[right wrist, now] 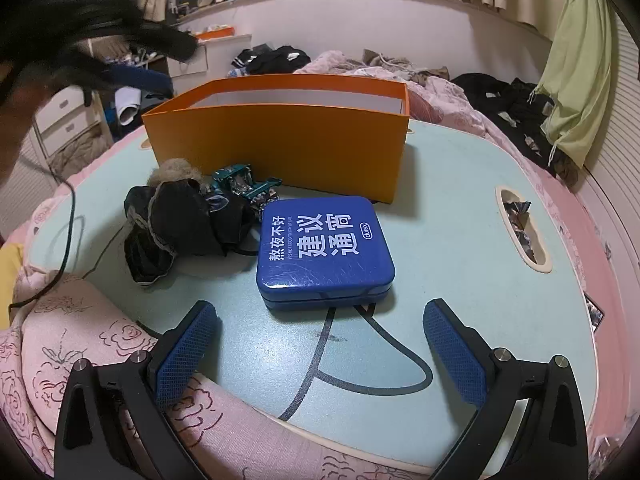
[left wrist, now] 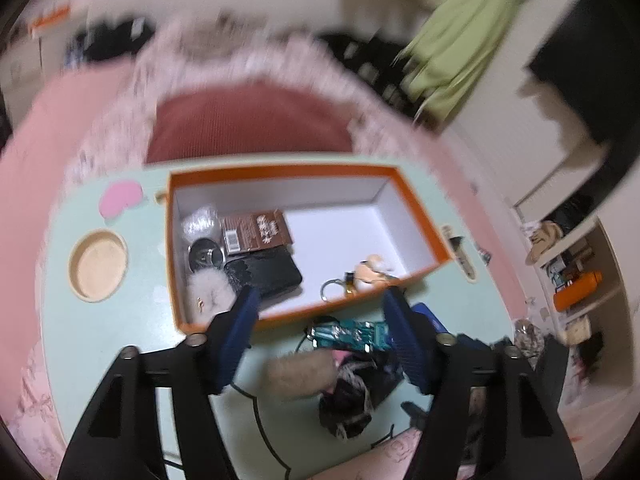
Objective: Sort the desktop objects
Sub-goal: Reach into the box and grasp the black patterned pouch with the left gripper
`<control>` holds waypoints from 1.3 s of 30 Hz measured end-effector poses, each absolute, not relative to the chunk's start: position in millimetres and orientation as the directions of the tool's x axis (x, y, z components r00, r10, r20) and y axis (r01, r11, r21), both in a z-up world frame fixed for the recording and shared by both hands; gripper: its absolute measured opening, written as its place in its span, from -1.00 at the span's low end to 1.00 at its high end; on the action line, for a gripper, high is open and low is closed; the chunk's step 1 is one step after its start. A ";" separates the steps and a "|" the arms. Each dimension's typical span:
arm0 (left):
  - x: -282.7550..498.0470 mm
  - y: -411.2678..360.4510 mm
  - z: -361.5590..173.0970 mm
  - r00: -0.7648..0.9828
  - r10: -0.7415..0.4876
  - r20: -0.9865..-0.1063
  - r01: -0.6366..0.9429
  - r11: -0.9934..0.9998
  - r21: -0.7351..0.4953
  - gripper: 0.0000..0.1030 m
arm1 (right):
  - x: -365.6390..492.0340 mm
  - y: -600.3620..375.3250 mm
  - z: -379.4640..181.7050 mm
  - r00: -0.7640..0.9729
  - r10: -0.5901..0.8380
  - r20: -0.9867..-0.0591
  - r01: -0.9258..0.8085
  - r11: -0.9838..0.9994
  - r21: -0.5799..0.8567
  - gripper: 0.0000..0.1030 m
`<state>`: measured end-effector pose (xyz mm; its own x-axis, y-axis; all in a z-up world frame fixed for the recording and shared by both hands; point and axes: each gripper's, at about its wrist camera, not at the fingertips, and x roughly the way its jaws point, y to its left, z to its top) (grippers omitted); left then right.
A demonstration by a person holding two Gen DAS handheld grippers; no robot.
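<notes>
My left gripper hangs open over the near wall of the orange box, with nothing between its blue pads. Inside lie a brown packet, a black wallet, a white fluffy ball and a keyring with a small plush figure. Outside the box lie a teal toy car, black cloth with a beige fluffy piece, and a blue tin. My right gripper is open, low over the table just in front of the tin.
The mint-green tabletop has a round beige recess, a pink sticker and a slot holding wrappers. Pink bedding surrounds it, with dark clothes behind and a green cloth hanging at the right. A black cable runs along the left.
</notes>
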<state>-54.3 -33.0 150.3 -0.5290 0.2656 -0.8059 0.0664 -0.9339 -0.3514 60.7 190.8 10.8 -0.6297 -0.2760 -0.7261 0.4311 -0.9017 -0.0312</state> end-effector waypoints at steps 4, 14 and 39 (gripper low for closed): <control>-100.4 -33.9 122.1 -0.346 0.206 -0.916 0.167 -0.947 -0.276 0.14 | 60.6 191.4 11.2 -0.630 -0.276 -0.726 0.431 -0.902 -0.031 1.00; -139.1 -22.0 86.8 -0.196 0.088 -0.977 0.219 -0.967 -0.131 0.35 | 60.0 186.7 15.3 -0.631 -0.276 -0.725 0.430 -0.902 -0.031 1.00; -92.7 -26.6 110.1 -0.559 0.283 -0.780 -0.001 -0.941 -0.340 -0.44 | 57.7 187.5 14.4 -0.631 -0.275 -0.725 0.428 -0.903 -0.029 1.00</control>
